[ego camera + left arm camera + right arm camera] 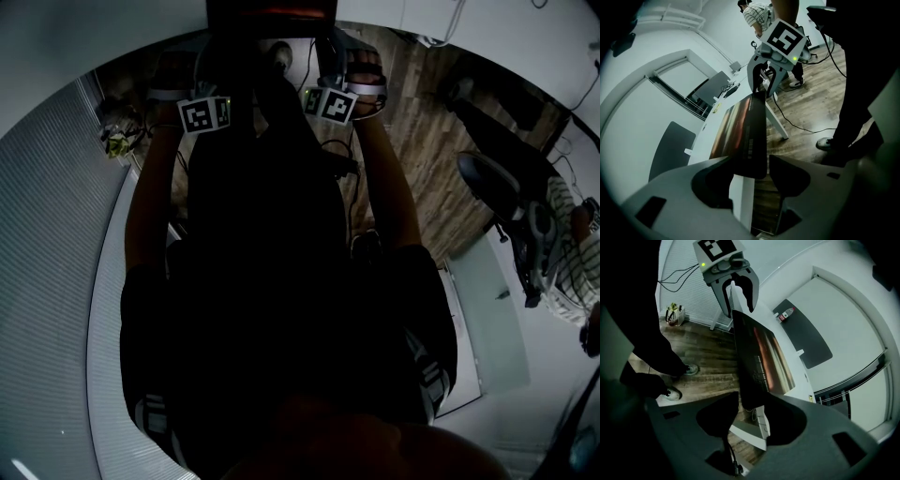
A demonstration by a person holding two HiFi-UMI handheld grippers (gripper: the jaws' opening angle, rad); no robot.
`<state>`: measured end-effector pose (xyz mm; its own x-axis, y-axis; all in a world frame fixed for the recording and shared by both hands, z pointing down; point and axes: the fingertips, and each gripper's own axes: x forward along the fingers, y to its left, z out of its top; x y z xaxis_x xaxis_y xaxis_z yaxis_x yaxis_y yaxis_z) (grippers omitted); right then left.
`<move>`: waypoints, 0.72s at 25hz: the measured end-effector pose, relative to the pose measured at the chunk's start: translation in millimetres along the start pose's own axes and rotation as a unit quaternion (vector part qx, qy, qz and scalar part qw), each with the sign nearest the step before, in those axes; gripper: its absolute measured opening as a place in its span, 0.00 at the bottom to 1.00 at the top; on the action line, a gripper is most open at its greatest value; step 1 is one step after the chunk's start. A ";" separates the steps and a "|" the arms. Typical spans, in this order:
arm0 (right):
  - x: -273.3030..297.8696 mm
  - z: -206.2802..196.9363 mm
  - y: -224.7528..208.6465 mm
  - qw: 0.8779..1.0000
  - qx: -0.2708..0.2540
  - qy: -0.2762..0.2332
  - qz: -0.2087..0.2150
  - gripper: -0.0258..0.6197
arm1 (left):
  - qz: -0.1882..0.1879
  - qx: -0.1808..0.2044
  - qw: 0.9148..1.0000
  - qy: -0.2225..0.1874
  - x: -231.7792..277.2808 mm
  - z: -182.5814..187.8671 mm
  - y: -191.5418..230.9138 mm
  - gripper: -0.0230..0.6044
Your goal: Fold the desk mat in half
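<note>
Nearest the lens in the left gripper view, the left gripper (750, 163) has its jaws spread wide. One corner of the desk mat (740, 126) stands between them, with a sliver of gap on the right side and neither pad seen pressing it. Mat seen almost edge-on: dark, thin, upright, with a brown-orange streaked face and a line of small print near the edge. It runs straight from this gripper to the right gripper at its far end, whose jaws stand either side of that corner. Right gripper view gives the mirror case: right gripper (752, 399) jaws also spread, the mat corner between them and not clamped. Mat hangs along the near edge of the white table (701, 140); whether its lower edge rests on the table cannot be told. A dark grey pad (806, 338) lies on the table top with a small bottle (786, 313) on it. Wood floor (811, 108) below, with loose cables across it. Head view is dim, showing both forearms reaching forward and the marker cubes side by side. A person in a striped shirt (572, 258) is off to the right, well apart.
</note>
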<state>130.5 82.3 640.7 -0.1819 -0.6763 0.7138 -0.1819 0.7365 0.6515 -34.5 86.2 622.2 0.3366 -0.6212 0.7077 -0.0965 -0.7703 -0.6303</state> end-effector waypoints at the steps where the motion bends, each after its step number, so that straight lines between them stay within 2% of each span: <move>1: 0.4 1.4 -2.6 1.000 -0.001 -0.001 -0.002 0.28 | 0.000 0.002 1.000 0.001 0.4 -1.4 0.8 0.40; 6: -3.6 4.5 -8.8 1.000 -0.008 -0.012 -0.010 0.22 | 0.001 0.005 1.000 -0.003 -3.0 0.2 6.8 0.36; 10: -5.7 7.5 -2.5 1.000 -0.007 -0.019 -0.021 0.14 | -0.002 0.009 1.000 -0.008 -2.5 -2.9 -3.2 0.27; 18: -22.9 17.8 -4.5 0.999 -0.005 -0.031 -0.025 0.07 | 0.000 0.003 1.000 -0.011 -18.5 -2.7 -2.2 0.12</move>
<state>118.3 94.2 616.8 -0.2319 -0.7116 0.6632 -0.1821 0.7015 0.6890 -43.1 99.0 611.4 0.3563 -0.6182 0.7006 -0.0912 -0.7693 -0.6324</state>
